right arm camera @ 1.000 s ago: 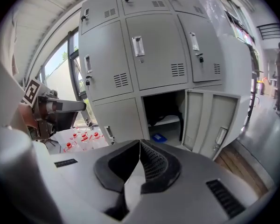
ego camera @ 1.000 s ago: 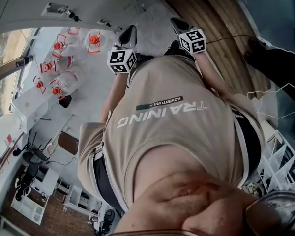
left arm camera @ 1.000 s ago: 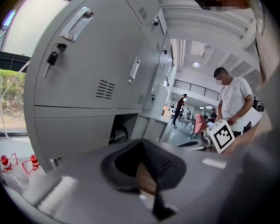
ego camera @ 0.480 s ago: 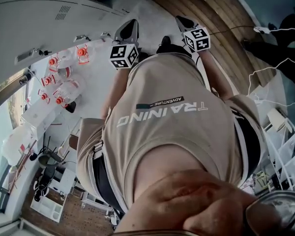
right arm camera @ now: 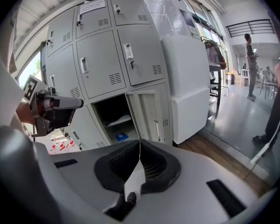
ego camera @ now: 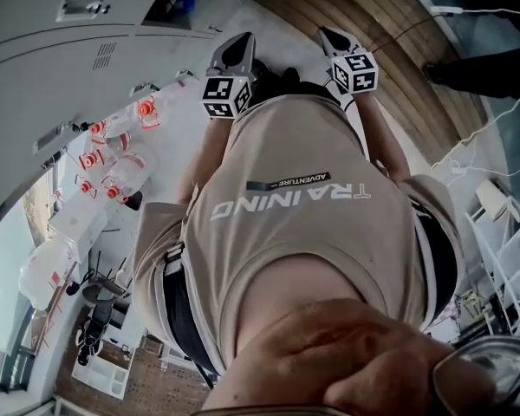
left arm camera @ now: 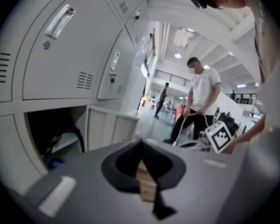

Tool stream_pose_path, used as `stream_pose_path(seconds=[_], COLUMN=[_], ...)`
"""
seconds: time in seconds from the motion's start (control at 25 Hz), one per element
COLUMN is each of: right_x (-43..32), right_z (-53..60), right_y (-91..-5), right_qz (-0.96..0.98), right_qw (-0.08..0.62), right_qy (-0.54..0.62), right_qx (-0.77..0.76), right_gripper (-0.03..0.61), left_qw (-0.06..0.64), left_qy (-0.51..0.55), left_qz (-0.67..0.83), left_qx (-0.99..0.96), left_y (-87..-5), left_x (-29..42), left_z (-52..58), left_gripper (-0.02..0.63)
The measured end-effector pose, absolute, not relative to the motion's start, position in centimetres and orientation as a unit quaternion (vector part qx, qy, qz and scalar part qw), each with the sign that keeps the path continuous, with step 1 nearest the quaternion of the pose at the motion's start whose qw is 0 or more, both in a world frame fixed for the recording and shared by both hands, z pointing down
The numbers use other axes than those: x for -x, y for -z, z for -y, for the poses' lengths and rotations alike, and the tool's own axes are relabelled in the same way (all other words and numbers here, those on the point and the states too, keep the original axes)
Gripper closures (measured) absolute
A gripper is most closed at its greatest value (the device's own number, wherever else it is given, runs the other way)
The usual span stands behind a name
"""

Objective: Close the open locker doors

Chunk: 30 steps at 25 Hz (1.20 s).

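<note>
Facing a grey bank of lockers [ego camera: 69, 50] over pale floor in the head view, with wooden boards [ego camera: 390, 50] off to the right; holding the left gripper [ego camera: 237, 46] and the right gripper [ego camera: 331, 36] up ahead of the chest, both well apart from the open compartment [ego camera: 162, 7] at the far top. Looking along the left gripper view: keeping jaws pressed together on nothing, with that dark compartment low at the left and its door [left arm camera: 109, 125] jutting out just right of it. Turning to the right gripper view: again keeping jaws fully together and gripping nothing, seeing the door standing upright at the compartment's right side, long axis vertical, free edge pointing out into the room toward the near side. Judging the step as the approach, not yet touching; doing it well likely means setting a closed tip against the door's face near the free edge, far from the hinge, and pushing steadily round the arc until seating flush.
</note>
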State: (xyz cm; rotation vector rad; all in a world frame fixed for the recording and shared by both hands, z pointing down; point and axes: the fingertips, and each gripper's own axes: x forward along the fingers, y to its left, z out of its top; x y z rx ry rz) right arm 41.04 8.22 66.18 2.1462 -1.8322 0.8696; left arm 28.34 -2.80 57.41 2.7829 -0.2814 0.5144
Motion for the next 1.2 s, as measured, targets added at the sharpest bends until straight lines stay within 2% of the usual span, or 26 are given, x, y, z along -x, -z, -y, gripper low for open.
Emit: stream_pose_path(seconds=[0.56, 1.2], right_x=[-46.8, -55.4], right_z=[-5.4, 4.4], right_y=[-63.4, -65.0], right_qz=[0.555, 0.691], right_qw=[0.095, 0.106], right_qy=[-0.275, -0.261], right_qx=[-0.779, -0.665], right_gripper=[0.565, 0.565], left_qw=[0.14, 0.173], left_qy=[-0.167, -0.185], left_qz=[0.016, 0.172], left_qx=[-0.976, -0.952], left_y=[-57.5, -58.2], left_x=[-34.7, -39.5], left_z=[7.2, 10.5], left_gripper=[0.614, 0.614])
